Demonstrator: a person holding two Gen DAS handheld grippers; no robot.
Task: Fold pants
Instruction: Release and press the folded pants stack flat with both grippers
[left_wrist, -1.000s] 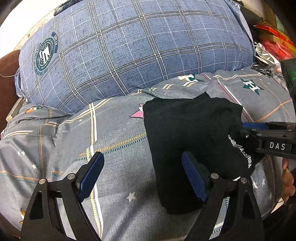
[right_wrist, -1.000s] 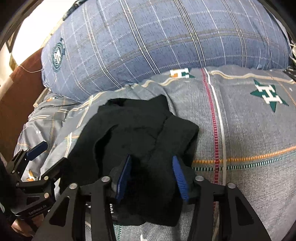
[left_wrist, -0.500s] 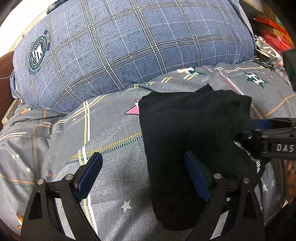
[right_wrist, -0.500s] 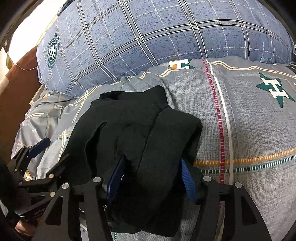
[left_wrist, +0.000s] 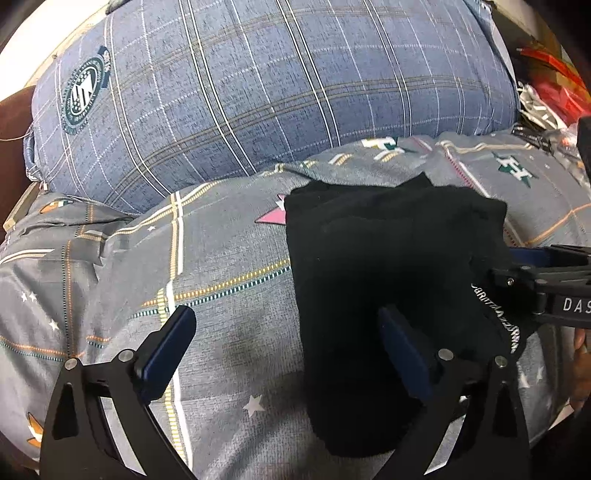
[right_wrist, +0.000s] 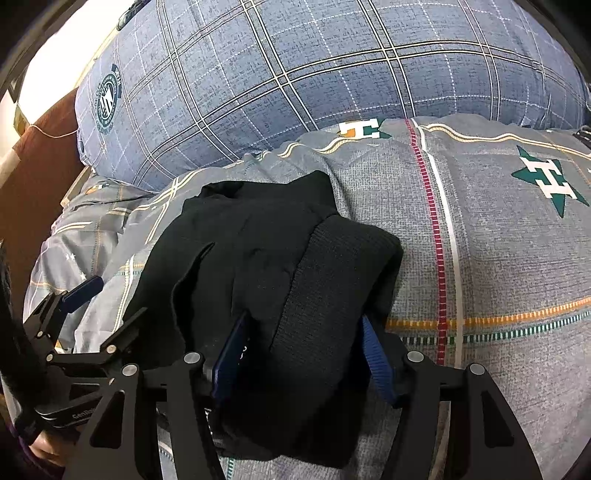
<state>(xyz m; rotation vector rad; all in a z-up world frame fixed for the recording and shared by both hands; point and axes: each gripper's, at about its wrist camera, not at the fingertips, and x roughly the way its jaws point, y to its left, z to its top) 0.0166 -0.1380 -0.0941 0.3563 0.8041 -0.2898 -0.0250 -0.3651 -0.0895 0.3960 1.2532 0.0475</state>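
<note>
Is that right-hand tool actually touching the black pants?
Touching. In the right wrist view the right tool has both blue pads pressed into a thick fold of the black pants, with no gap on either side.

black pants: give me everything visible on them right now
The black pants lie as a compact folded bundle on the grey patterned bedspread, near the blue plaid pillow. Soft knit, ribbed band on top, white lettering on one edge. The right hand-held gripper straddles a thick fold; the left hand-held gripper is open.
</note>
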